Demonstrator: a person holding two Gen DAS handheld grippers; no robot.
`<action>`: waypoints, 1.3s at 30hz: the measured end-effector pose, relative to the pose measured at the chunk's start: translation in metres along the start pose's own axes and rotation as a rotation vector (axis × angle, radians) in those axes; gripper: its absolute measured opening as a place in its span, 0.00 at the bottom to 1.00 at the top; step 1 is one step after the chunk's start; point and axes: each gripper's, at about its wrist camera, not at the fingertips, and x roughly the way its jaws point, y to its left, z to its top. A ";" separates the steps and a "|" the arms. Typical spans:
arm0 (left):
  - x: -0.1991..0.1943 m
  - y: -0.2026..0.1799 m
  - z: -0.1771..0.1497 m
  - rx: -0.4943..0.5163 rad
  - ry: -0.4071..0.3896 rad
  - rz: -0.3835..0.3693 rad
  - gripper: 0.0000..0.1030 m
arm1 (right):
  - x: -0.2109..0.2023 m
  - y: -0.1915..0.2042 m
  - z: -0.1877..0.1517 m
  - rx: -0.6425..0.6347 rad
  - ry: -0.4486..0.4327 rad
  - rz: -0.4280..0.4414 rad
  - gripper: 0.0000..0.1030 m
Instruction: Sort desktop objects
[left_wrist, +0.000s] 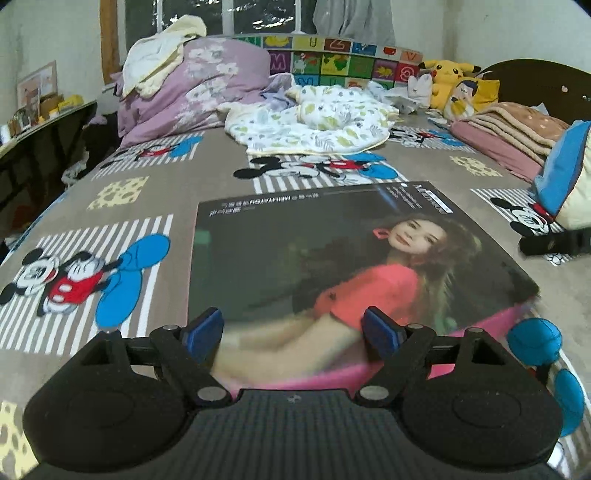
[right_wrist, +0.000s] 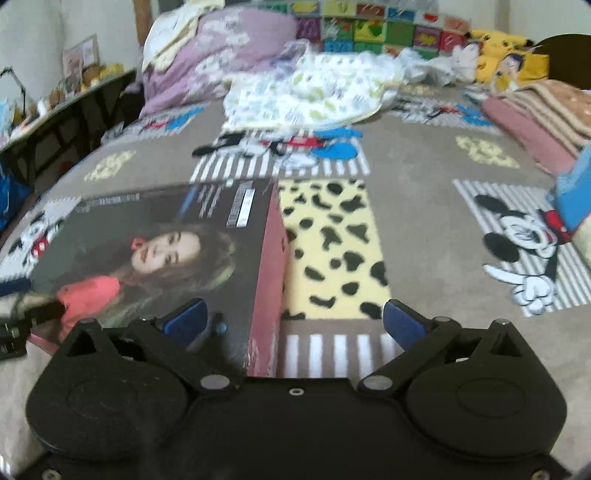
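Nearest, the left gripper (left_wrist: 293, 332) stands spread over the near edge of the box (left_wrist: 332, 251), gripping nothing. The right gripper (right_wrist: 293, 325) is spread wide at the box's right side, empty. The box lies on the cartoon-print bedspread (left_wrist: 122, 184); farther off, a crumpled leaf-print blanket (left_wrist: 310, 118).

The big flat box with a photo lid (right_wrist: 155, 254) fills the near bed. To its right, the cartoon-mouse bedspread (right_wrist: 424, 229) lies bare. Farther back, a leafy white blanket (left_wrist: 310, 122) and a purple flowered quilt (left_wrist: 192, 88) block the way.
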 end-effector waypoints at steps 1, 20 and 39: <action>-0.005 0.000 -0.003 -0.012 -0.002 0.003 0.81 | -0.007 -0.003 0.000 0.023 -0.007 0.006 0.98; -0.139 -0.035 -0.019 -0.095 -0.155 0.011 0.81 | -0.147 0.022 -0.029 -0.068 -0.231 0.025 0.99; -0.240 -0.072 -0.066 -0.061 -0.245 0.094 0.86 | -0.232 0.050 -0.102 -0.042 -0.245 0.098 0.99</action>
